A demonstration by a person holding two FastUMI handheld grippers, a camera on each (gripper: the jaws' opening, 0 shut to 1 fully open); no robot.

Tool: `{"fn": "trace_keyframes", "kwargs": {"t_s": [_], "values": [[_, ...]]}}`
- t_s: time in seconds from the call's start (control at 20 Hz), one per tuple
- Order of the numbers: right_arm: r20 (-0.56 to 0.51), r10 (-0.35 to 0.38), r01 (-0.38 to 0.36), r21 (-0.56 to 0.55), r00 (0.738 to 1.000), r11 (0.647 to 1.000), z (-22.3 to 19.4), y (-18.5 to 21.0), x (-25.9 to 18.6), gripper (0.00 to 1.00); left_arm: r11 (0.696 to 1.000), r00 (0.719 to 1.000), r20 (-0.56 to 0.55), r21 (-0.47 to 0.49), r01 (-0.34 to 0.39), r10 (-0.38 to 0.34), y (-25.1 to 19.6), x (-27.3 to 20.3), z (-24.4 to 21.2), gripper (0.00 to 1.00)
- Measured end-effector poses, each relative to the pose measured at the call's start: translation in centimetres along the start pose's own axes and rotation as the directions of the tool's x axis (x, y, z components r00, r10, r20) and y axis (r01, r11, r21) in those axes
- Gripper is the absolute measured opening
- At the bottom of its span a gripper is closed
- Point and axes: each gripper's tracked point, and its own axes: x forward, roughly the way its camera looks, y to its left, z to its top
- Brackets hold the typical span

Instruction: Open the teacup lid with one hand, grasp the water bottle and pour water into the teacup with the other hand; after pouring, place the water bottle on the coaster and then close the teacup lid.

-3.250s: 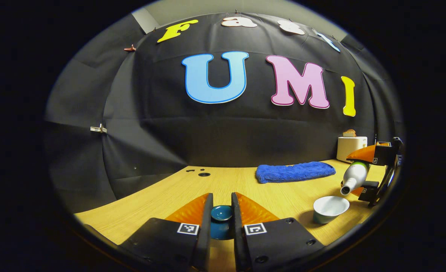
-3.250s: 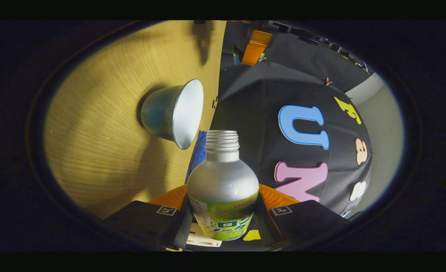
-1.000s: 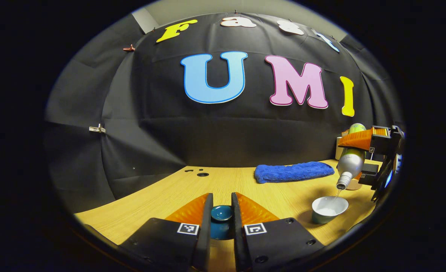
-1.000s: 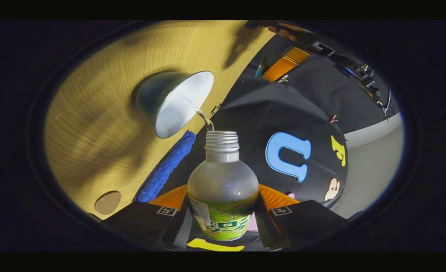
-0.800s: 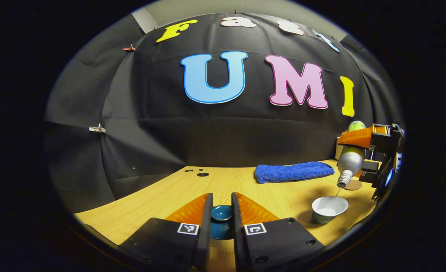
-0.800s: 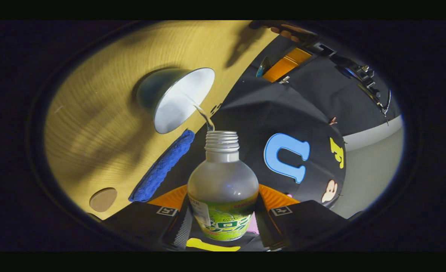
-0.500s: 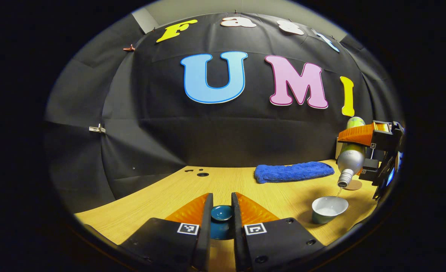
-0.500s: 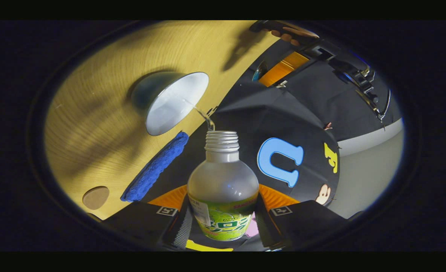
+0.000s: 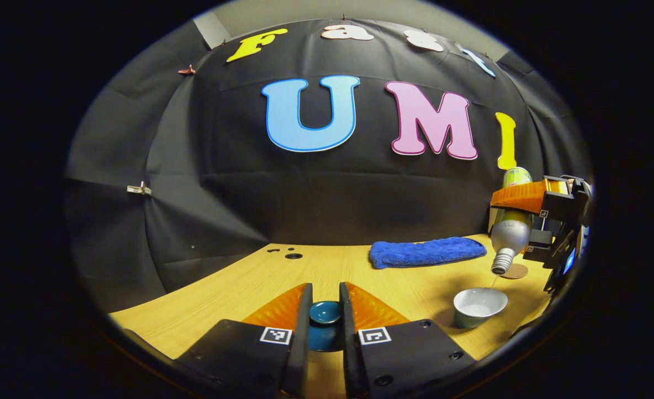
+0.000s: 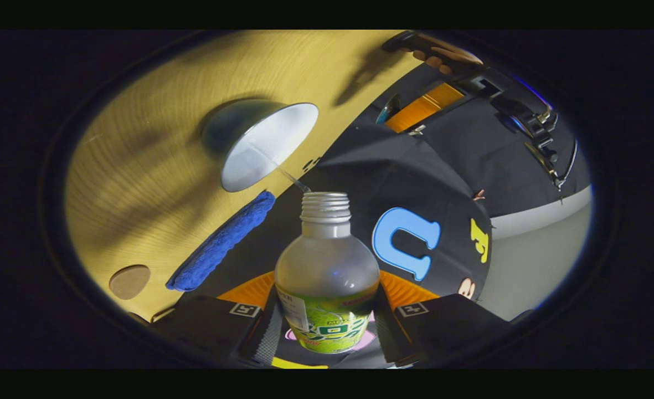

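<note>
Right gripper: my jaws are clamped on the water bottle, which I hold tipped neck-down over the teacup.
Pour: I see a thin stream of water running from the bottle mouth into the teacup.
Left gripper: my jaws are closed on the teal teacup lid, held above the surface, well apart from the cup.
Coaster: bare, behind the cup.
Blue towel: lying near the back wall.
</note>
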Motion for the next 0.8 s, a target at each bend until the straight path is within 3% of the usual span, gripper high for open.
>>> {"fn": "trace_keyframes", "kwargs": {"t_s": [0.8], "values": [[0.015, -0.037, 0.037, -0.043, 0.999, 0.998, 0.5, -1.3, 0.3, 0.73, 1.0, 1.0, 0.0, 0.0, 0.002, -0.002, 0.0, 0.0, 0.0, 0.29]]}}
